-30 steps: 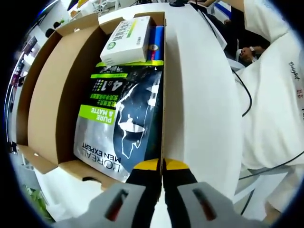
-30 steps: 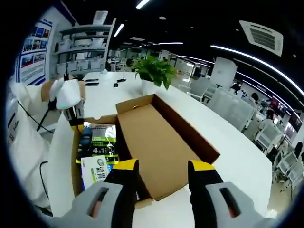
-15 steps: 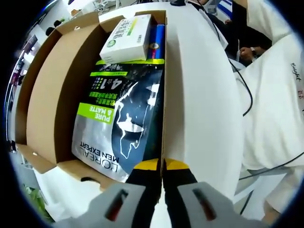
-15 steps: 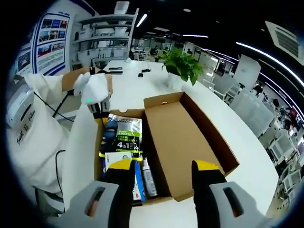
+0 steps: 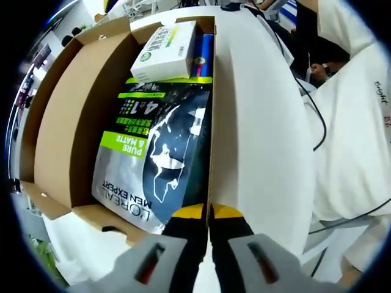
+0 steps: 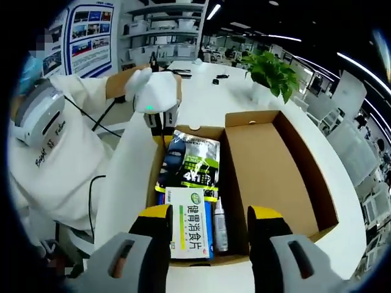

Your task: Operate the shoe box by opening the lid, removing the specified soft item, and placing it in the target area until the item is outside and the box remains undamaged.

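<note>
The cardboard shoe box (image 5: 211, 91) lies open, its brown lid (image 5: 67, 116) folded flat to one side. Inside lie a black soft pouch with green print (image 5: 160, 152), a white and green carton (image 5: 164, 50) and a blue item (image 5: 202, 55). My left gripper (image 5: 209, 215) is shut on the box's side wall at the pouch end. From the right gripper view, the pouch (image 6: 192, 160) is at the far end, the carton (image 6: 189, 229) nearest, and a small bottle (image 6: 220, 224) beside it. My right gripper (image 6: 211, 215) hangs open above the near end, holding nothing. The left gripper (image 6: 160, 117) grips the far wall.
A person in white (image 6: 55, 152) stands beside the white table (image 6: 125, 183), and a black cable (image 5: 319, 119) hangs across the clothes. The open lid (image 6: 275, 162) takes up the table on the box's other side. A potted plant (image 6: 272, 68) stands further back.
The right gripper view has swung down and over the box, so the carton, bottle and pouch now show from above. The left gripper keeps its hold on the wall.
</note>
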Motion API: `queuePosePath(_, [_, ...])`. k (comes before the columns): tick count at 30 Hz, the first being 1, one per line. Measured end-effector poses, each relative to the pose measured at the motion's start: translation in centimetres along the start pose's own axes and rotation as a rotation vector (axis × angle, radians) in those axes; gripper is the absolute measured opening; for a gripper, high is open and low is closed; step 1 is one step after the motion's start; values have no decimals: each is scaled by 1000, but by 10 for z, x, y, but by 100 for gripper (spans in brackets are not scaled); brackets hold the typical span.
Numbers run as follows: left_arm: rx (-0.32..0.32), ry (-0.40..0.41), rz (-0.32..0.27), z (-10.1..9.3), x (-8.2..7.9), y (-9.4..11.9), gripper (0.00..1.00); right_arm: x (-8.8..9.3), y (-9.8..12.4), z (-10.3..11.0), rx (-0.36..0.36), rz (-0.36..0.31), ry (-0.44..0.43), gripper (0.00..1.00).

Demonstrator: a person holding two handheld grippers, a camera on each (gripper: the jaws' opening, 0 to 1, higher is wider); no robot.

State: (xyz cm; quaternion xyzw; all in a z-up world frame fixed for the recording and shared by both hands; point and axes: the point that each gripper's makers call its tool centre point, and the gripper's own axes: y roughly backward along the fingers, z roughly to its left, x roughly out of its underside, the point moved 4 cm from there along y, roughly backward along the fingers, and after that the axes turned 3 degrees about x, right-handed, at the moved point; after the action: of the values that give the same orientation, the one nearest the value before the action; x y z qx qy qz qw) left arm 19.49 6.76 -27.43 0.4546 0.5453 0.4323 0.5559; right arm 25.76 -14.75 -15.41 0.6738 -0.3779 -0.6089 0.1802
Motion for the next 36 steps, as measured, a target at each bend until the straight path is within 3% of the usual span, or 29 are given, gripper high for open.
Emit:
queuePosePath(6, [1, -5, 16, 6, -1, -3, 1, 6, -10, 18, -20, 67, 36, 51])
queuePosePath(9, [-16, -34, 38, 9, -1, -3, 1, 22, -13, 9, -5, 168, 61, 51])
queuePosePath(12, [-11, -29, 38, 0, -4, -4, 1, 23, -15, 10, -43, 159, 22, 49])
queuePosePath(17, [-6, -26, 37, -4, -5, -4, 1, 20, -16, 9, -60, 147, 27, 48])
queuePosePath(23, [2, -19, 48, -7, -7, -6, 1, 25, -28, 17, -105, 206, 58, 42])
queuePosePath(28, [5, -26, 52, -7, -5, -6, 1, 22, -36, 19, -120, 205, 49, 52])
queuePosePath(36, [2, -24, 38, -6, -5, -7, 1, 32, -46, 28, -139, 259, 75, 53])
